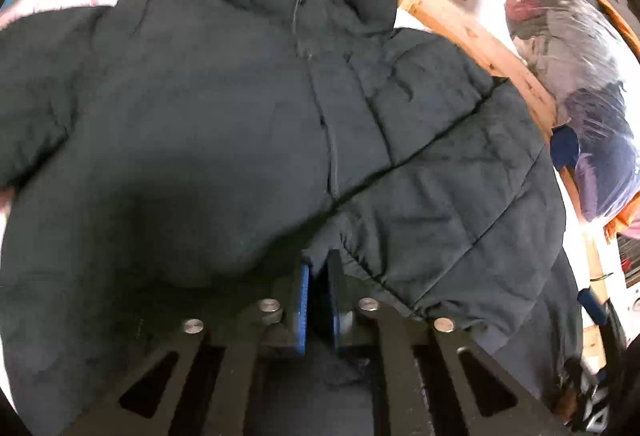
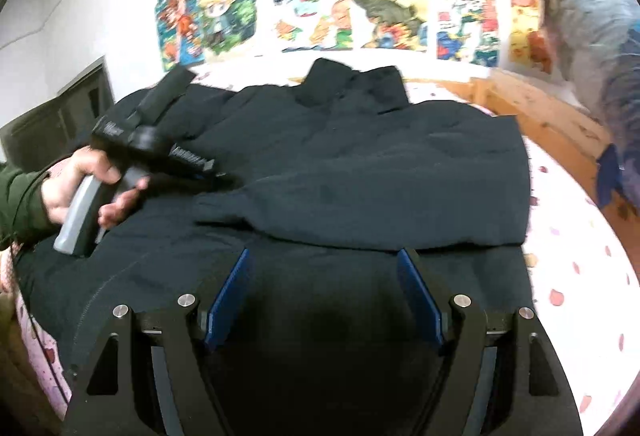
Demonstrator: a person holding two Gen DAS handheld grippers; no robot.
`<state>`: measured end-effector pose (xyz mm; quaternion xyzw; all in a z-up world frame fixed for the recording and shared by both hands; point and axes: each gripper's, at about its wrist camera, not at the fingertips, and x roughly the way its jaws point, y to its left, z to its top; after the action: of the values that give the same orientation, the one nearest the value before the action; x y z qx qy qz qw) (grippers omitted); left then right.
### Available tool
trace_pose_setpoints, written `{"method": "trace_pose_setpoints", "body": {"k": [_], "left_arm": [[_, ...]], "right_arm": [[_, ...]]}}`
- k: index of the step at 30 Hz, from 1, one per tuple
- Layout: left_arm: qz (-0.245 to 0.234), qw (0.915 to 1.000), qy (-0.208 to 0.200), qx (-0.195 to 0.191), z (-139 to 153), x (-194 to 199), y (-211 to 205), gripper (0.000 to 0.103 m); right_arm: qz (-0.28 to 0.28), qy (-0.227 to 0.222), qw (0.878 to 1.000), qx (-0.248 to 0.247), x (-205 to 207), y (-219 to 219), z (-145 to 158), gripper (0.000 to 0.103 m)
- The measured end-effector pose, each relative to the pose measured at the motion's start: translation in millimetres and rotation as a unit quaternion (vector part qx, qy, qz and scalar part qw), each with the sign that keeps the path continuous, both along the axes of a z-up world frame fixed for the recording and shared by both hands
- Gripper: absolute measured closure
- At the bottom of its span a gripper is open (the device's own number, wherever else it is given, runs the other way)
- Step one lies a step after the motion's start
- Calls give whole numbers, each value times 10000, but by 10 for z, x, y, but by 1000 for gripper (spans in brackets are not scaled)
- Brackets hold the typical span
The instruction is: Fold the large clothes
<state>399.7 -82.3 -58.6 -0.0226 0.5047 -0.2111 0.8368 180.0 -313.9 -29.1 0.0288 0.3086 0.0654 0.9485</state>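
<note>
The left gripper (image 1: 319,268) is sitting with its blue pads nearly together at the lower hem of the black puffer jacket (image 1: 248,108). Dark fabric is lying over the fingertips, but whether any layer is actually pinched between the pads cannot be told from the left wrist view. The right gripper (image 2: 326,296) is standing with its jaws wide apart above the jacket's near edge, with nothing clamped between them.

Risks from this position, as a judgement:
- The left pads may be catching only the thin outer shell, or nothing; a lift would then be dragging one layer and bunching the padding instead of carrying the whole hem.
- The right jaws, not yet gripping, would be leaving that side behind, so the fold would be going skewed.
- The slippery quilted shell could be sliding out under its own bulk.

The jacket is lying spread across a bed with a spotted sheet (image 2: 568,236), collar (image 2: 352,80) toward the poster-covered wall (image 2: 320,16). It is looking thick and quilted, with a front closure running down the middle. In the right wrist view one sleeve (image 2: 360,204) is appearing folded across the body. A wooden bed frame (image 2: 540,108) is running along the far side.
</note>
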Motion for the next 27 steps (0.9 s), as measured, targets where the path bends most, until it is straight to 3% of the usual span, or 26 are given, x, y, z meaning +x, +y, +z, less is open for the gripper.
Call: {"method": "trace_pose_setpoints", "body": {"k": [4,10,13,16,20,24,27], "left_arm": [[120,9965,-787,270,328,-109,-6,98],[712,9753,-2015,563,954,-190,271,98],[971,9651,-2273,861,1040,-148,473,98],[1175,9611,-2191,1205,931,-37,644,98],[1399,9593,-1836,1624,577,235,850,98],[1548,9702,-1125,1487,252,494,1029,98],[1547,9727,-959,1442,115,552,1069,97]], "right_arm": [[-381,11,9992,80,160,-168,61,33],[-634,39,9975,-292,494,-129,243,33],[-527,-9,9973,-507,735,41,330,33],[-394,-52,9967,-713,1038,239,350,33],[-312,426,9951,-841,1668,433,167,33],[-279,1138,9877,-1039,2195,619,-232,33],[-275,1499,9842,-903,2381,635,-500,32]]}}
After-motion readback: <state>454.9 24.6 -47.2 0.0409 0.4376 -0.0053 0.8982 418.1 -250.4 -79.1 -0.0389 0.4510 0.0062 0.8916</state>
